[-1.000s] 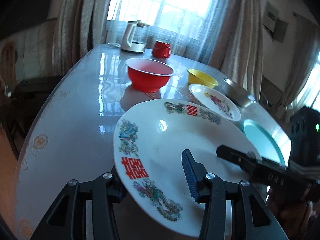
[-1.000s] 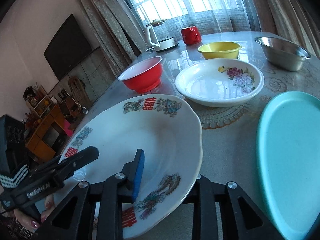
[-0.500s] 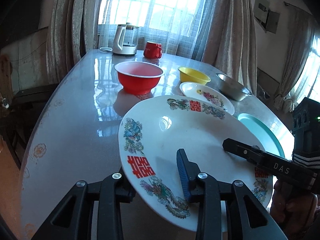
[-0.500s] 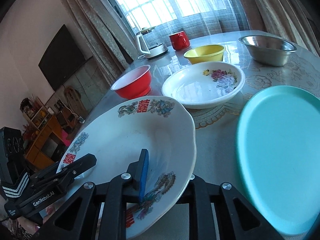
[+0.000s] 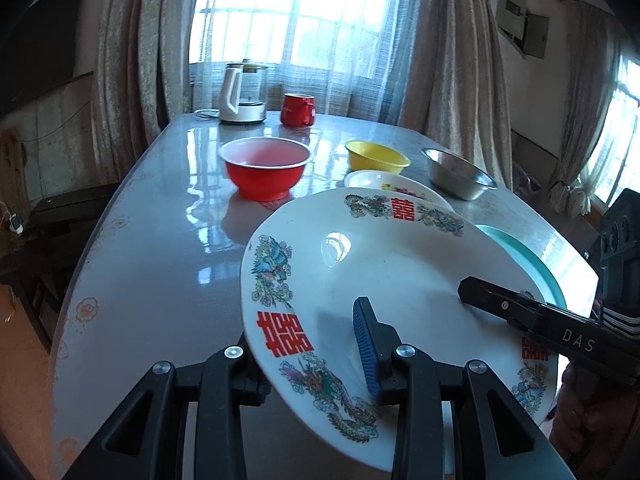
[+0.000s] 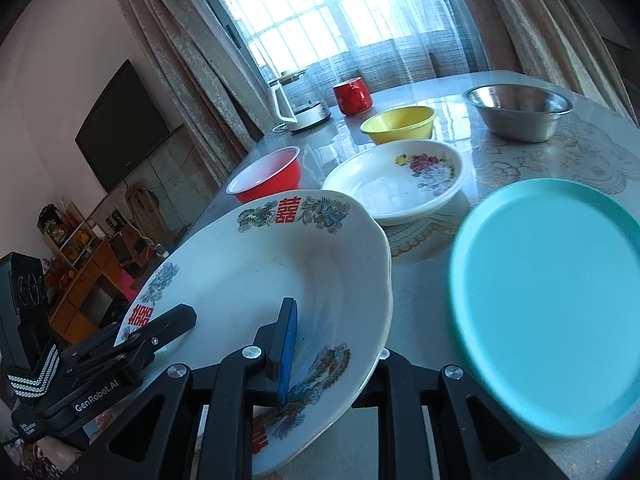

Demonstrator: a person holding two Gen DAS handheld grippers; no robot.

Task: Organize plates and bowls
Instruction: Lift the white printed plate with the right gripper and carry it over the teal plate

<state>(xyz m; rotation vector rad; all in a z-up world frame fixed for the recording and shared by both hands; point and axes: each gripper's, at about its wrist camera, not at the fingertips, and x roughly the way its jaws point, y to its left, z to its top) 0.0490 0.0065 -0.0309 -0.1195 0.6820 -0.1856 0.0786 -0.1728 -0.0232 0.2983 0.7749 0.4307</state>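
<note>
Gripping dragon plate point(image 5: 384, 264), both grippers.

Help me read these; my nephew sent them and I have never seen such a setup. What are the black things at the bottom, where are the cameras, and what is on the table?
No robot here: a person holds a hand tool with a two-finger claw in each hand, and a wide-angle camera on each looks along its fingers. One picture is from the left claw, the other from the right claw. Both are shut on the rim of the big plate, one finger above it, one below, holding it tilted off the table. On the table are a teal plate, flowered dish, red bowl, yellow bowl, steel bowl, red mug and kettle.
</note>
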